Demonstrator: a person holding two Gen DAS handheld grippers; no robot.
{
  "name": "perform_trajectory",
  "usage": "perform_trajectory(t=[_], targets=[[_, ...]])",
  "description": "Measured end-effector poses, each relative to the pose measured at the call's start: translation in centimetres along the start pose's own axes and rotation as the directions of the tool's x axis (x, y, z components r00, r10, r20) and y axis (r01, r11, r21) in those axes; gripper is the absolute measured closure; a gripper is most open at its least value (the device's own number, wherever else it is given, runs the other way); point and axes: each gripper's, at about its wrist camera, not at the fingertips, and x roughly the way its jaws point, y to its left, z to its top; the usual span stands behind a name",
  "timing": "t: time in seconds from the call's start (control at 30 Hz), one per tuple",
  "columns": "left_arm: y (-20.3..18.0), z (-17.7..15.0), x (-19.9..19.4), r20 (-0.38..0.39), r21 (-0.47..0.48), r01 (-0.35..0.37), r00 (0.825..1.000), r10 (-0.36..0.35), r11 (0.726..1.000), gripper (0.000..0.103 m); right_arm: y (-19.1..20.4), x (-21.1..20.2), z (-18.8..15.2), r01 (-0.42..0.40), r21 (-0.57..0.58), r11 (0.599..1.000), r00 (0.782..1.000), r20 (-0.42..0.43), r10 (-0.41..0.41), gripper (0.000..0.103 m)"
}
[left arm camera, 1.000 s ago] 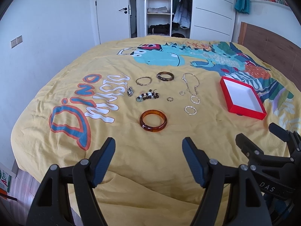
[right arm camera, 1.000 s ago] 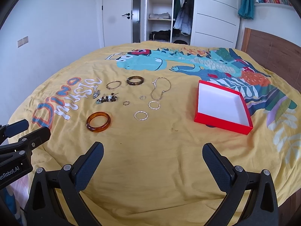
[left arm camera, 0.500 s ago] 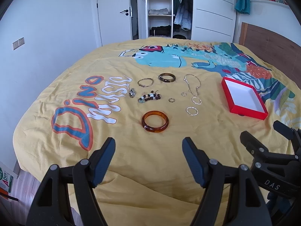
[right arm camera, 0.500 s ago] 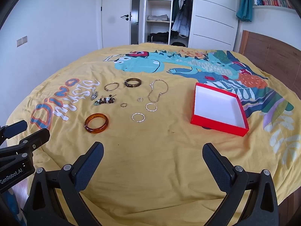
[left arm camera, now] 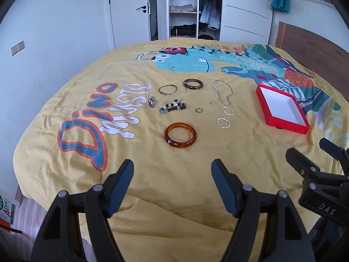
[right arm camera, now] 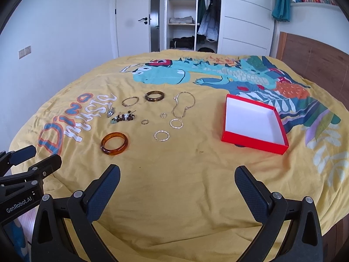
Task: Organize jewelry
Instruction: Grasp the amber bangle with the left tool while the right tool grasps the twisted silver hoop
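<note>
Jewelry lies spread on a yellow dinosaur bedspread (left arm camera: 174, 185). An amber bangle (left arm camera: 180, 135) (right arm camera: 114, 143) sits nearest. Behind it are a beaded bracelet (left arm camera: 173, 107) (right arm camera: 124, 118), a dark bangle (left arm camera: 192, 83) (right arm camera: 154, 95), a thin gold bangle (left arm camera: 167, 89) (right arm camera: 130, 101), a chain necklace (left arm camera: 222, 92) (right arm camera: 183, 107), several small rings and silver hoops (left arm camera: 223, 123) (right arm camera: 161, 135). An empty red box (left arm camera: 281, 109) (right arm camera: 253, 124) with a white inside lies to the right. My left gripper (left arm camera: 172, 172) is open short of the amber bangle. My right gripper (right arm camera: 177, 178) is open, empty, short of the box.
The bed's near edge falls away just under both grippers. A wooden headboard (right arm camera: 316, 54) stands at the right, an open wardrobe (right arm camera: 192, 17) and a white door (right arm camera: 133, 21) at the back. Floor with a printed bag (left arm camera: 6, 209) shows at the lower left.
Both grippers have risen and tilted slightly, so the bed and jewelry sit lower in view. Neither gripper's opening has changed and nothing on the bed has moved.
</note>
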Motion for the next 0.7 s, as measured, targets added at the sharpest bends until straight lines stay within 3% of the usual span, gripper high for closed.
perform_trajectory(t=[0.2, 0.4, 0.53, 0.7], targets=[[1.3, 0.4, 1.5, -0.028, -0.043, 0.008, 1.000, -0.009, 0.999, 0.031, -0.1, 0.6, 0.2, -0.015, 0.008, 1.000, 1.000, -0.021, 0.015, 0.000], [3.4, 1.9, 5.4, -0.074, -0.095, 0.003, 0.997, -0.010, 0.996, 0.031, 0.1, 3.6, 1.5, -0.063, -0.005, 0.998, 0.996, -0.061, 0.062, 0.001], [4.3, 3.4, 8.4, -0.093, -0.126, 0.023, 0.995, -0.035, 0.992, 0.031, 0.1, 7.1, 3.1, -0.102, 0.000, 0.995, 0.990, -0.103, 0.101, 0.017], [4.2, 5.0, 12.5, -0.111, -0.117, 0.047, 0.992, -0.060, 0.992, 0.032, 0.3, 12.8, 4.4, -0.134, 0.018, 0.991, 0.978, -0.161, 0.135, 0.019]])
